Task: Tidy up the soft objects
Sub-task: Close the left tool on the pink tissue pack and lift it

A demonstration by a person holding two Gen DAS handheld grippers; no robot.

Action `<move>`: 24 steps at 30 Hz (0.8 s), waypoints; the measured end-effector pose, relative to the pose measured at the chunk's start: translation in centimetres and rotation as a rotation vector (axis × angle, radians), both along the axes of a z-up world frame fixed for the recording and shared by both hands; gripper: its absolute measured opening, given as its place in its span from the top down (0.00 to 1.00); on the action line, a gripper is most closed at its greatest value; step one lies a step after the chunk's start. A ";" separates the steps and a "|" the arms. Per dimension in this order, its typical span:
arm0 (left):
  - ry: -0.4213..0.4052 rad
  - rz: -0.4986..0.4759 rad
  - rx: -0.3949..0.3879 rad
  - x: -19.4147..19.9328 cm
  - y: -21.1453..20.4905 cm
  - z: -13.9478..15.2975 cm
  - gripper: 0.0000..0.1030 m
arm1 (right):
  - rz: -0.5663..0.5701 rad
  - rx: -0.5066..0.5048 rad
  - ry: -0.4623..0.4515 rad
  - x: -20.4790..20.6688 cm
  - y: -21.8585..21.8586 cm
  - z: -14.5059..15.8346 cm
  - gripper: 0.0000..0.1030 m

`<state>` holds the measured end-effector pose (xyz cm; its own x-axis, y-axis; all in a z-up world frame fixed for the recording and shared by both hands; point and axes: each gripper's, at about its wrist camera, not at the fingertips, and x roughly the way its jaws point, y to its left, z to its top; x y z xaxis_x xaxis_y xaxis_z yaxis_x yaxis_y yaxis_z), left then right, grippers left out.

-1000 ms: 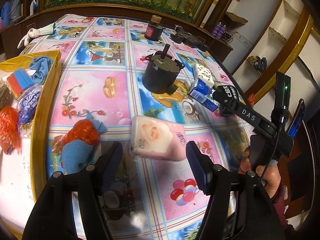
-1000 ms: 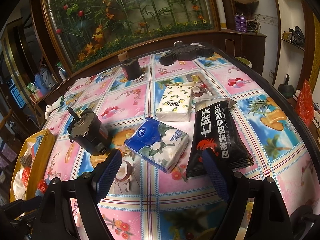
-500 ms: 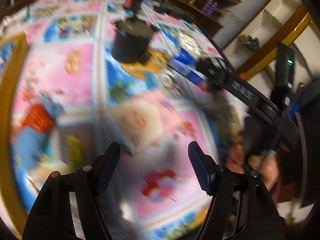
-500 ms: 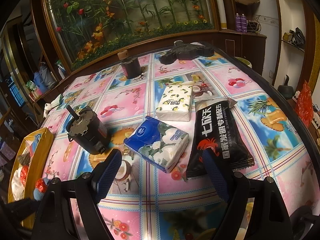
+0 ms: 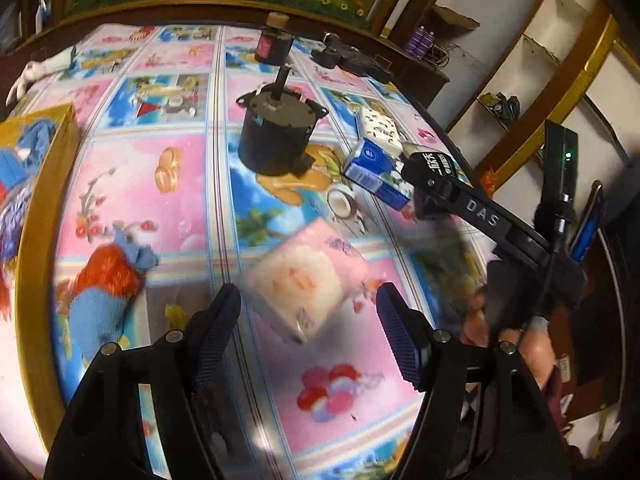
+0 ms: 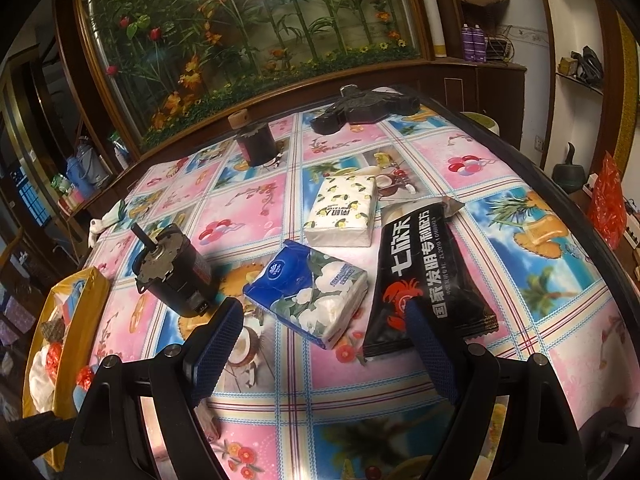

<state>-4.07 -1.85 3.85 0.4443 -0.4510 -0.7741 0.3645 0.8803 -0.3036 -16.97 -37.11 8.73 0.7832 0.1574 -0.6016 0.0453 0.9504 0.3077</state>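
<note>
While my left gripper [image 5: 308, 316] is spread over the pink tissue pack [image 5: 306, 280], untouched, right gripper [image 6: 324, 344] gapes above blue tissue pack [image 6: 308, 288].

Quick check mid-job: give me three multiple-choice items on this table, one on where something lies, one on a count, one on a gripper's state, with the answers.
1. Where does the pink tissue pack lie?
A. ahead of the left gripper, on the table
B. inside the yellow tray
C. on top of the black motor

2. How many tissue packs lie beside the black snack bag in the right wrist view?
A. none
B. two
C. four

3. How is the right gripper?
A. shut on the snack bag
B. shut on nothing
C. open

Answers: 1 A, the pack sits on the cloth just beyond the open fingers. 2 B, a blue pack and a white lemon-print pack. 3 C, its fingers stand wide apart around nothing.
</note>
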 end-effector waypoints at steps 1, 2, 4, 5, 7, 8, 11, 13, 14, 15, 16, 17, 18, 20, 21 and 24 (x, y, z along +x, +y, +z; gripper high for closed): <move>-0.039 -0.024 0.034 0.1 -0.7 0.0 0.33 | -0.004 0.002 0.002 0.0 -0.1 -0.1 0.19; -0.075 -0.053 0.062 0.2 -1.0 0.0 0.33 | -0.005 0.003 0.005 0.0 -0.1 -0.1 0.19; -0.153 -0.149 0.120 0.1 -2.2 0.1 0.33 | -0.004 0.000 0.009 0.1 0.0 -0.1 0.19; -0.175 -0.185 0.144 0.3 -2.9 0.0 0.33 | -0.004 -0.002 0.008 0.1 0.0 -0.1 0.19; -0.181 -0.250 0.176 0.3 -3.9 -0.4 0.33 | -0.004 -0.003 0.009 0.1 0.0 -0.1 0.19; -0.172 -0.281 0.194 0.4 -4.4 -0.9 0.33 | -0.004 -0.005 0.011 0.1 0.1 -0.1 0.19; -0.199 -0.300 0.254 0.1 -5.4 -1.7 0.28 | 0.000 -0.006 0.011 0.2 0.2 0.0 0.19; -0.206 -0.296 0.255 0.0 -5.6 -1.8 0.27 | 0.001 -0.005 0.012 0.3 0.2 -0.1 0.19; -0.208 -0.289 0.260 -0.1 -5.8 -1.8 0.27 | 0.001 -0.005 0.012 0.3 0.1 -0.1 0.19; -0.212 -0.283 0.281 -0.1 -5.9 -1.9 0.27 | 0.002 -0.006 0.013 0.4 0.2 -0.1 0.19; -0.221 -0.274 0.312 -0.2 -6.1 -1.9 0.27 | 0.002 -0.005 0.013 0.4 0.2 -0.1 0.19; -0.227 -0.268 0.328 -0.4 -6.2 -2.0 0.30 | 0.002 -0.005 0.013 0.4 0.2 -0.1 0.19; -0.234 -0.258 0.339 -0.5 -6.2 -2.0 0.43 | 0.003 -0.006 0.013 0.4 0.2 -0.1 0.19; -0.225 -0.245 0.319 -0.4 -5.8 -1.7 0.55 | 0.002 -0.007 0.013 0.4 0.2 -0.2 0.19; -0.212 -0.237 0.287 -0.3 -5.5 -1.3 0.59 | 0.002 -0.005 0.013 0.4 0.2 -0.2 0.19; -0.213 -0.210 0.259 -0.6 -4.8 -0.6 0.73 | -0.001 -0.006 0.014 0.4 0.2 -0.2 0.19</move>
